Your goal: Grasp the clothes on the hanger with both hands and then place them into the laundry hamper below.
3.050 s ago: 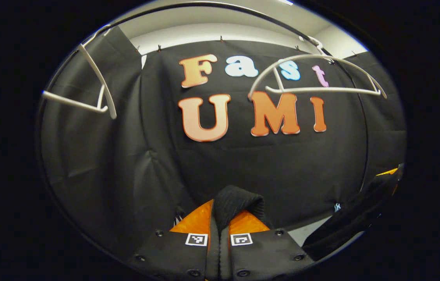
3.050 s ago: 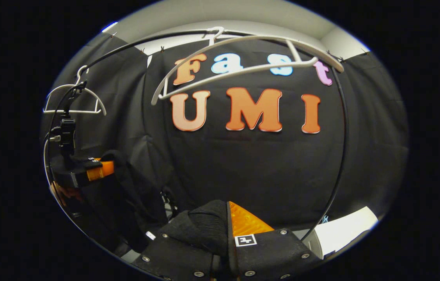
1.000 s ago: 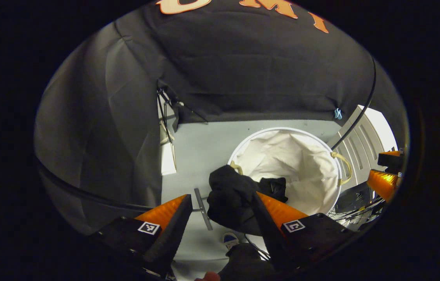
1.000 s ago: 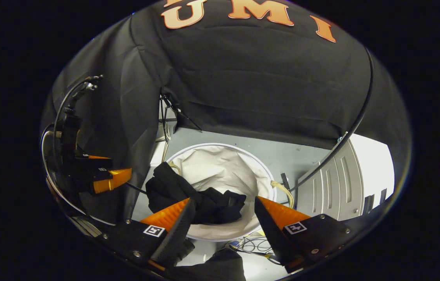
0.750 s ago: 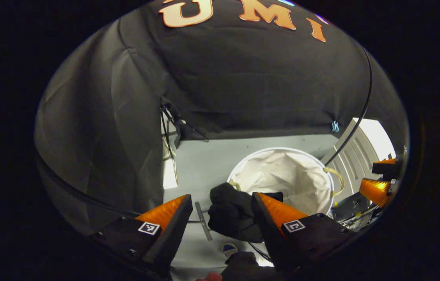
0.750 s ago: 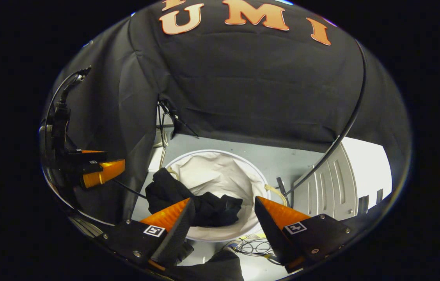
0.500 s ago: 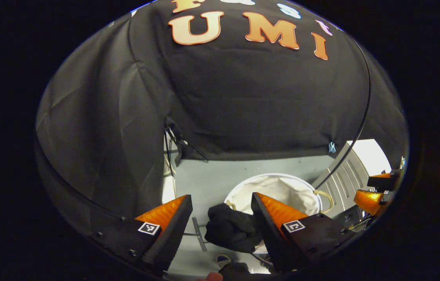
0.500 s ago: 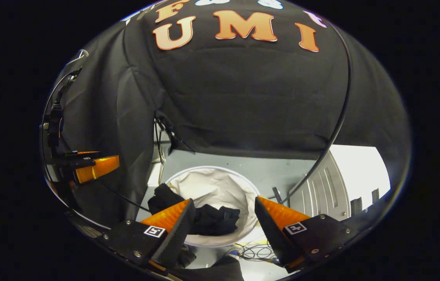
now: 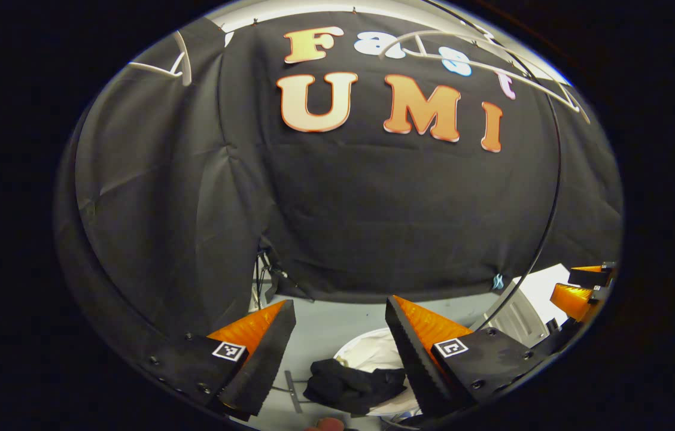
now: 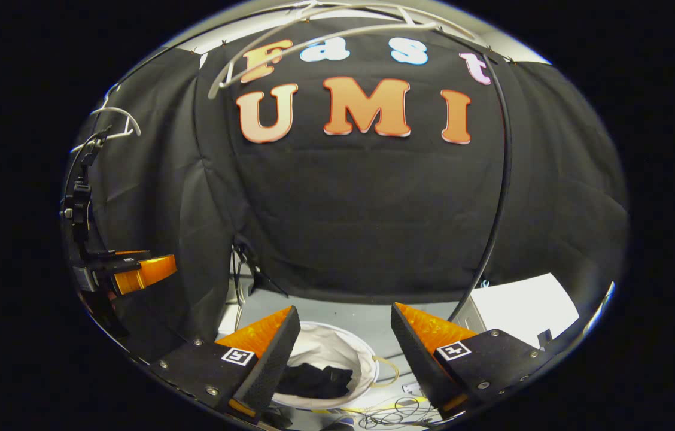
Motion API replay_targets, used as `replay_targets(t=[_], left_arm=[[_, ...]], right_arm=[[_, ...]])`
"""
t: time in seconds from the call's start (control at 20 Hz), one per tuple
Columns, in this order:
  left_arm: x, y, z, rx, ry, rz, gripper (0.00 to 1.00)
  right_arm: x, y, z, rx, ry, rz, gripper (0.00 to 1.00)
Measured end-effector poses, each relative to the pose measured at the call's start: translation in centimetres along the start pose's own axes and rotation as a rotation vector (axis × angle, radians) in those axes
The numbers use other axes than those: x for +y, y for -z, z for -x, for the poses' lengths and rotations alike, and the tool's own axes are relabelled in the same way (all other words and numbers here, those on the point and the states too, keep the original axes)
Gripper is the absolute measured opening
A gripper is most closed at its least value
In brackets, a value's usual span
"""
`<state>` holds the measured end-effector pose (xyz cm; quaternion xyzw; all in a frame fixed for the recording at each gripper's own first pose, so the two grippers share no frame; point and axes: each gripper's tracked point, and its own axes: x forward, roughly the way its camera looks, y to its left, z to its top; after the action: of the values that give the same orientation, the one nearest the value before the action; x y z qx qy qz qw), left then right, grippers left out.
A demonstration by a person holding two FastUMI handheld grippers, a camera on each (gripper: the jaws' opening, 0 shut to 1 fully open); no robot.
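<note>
The black garment (image 9: 352, 386) lies over the near rim of the round white laundry hamper (image 9: 380, 348), low between my left gripper's fingers. My left gripper (image 9: 340, 353) is open and holds nothing. In the right gripper view the same garment (image 10: 313, 381) rests inside the hamper (image 10: 340, 350), below my right gripper (image 10: 344, 350), which is open with nothing between its fingers. Bare white hangers (image 9: 481, 63) (image 10: 319, 36) hang on the rail overhead. The left gripper (image 10: 134, 269) shows far left in the right gripper view; the right gripper (image 9: 580, 290) shows far right in the left gripper view.
Another empty white hanger (image 9: 176, 57) hangs at the upper left. A black curved rack pole (image 10: 499, 179) runs down the right side. A white slatted unit (image 10: 520, 311) stands right of the hamper. Loose cables (image 10: 394, 413) lie on the grey floor near the hamper.
Both grippers let go of the garment into the hamper, then rose and tilted up; the hamper slid low in both views and the hangers came back into sight.
</note>
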<state>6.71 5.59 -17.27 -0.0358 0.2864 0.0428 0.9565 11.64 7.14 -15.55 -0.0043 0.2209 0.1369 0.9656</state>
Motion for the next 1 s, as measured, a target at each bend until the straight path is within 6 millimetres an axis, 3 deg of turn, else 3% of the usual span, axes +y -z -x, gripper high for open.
replay_targets(t=[0.2, 0.45, 0.75, 0.8, 0.85, 0.9, 1.0], left_arm=[[0.6, -6.9, 2.0, -0.157, -0.002, 0.003, 0.96], [1.8, -13.2, 5.4, -0.331, -0.036, -0.003, 0.96], [3.4, -17.9, 7.9, -0.450, -0.068, 0.020, 0.94], [3.7, -18.3, 8.1, -0.464, -0.076, 0.021, 0.95], [4.1, -18.6, 8.5, -0.472, -0.085, 0.019, 0.95], [4.3, -18.9, 8.7, -0.482, -0.092, 0.020, 0.96], [4.4, -19.8, 9.1, -0.504, -0.090, 0.028, 0.95]], right_arm=[[0.3, -5.6, 1.6, -0.123, -0.010, -0.023, 0.95], [-0.7, -11.1, 3.9, -0.237, 0.016, -0.003, 0.94], [-3.2, -14.7, 7.1, -0.354, 0.062, 0.009, 0.99], [-3.7, -15.3, 7.5, -0.373, 0.073, 0.016, 0.94], [-4.4, -15.8, 7.8, -0.386, 0.090, 0.024, 1.00], [-5.1, -16.4, 8.2, -0.403, 0.107, 0.030, 0.94], [-6.2, -17.4, 9.5, -0.442, 0.133, 0.036, 0.97]])
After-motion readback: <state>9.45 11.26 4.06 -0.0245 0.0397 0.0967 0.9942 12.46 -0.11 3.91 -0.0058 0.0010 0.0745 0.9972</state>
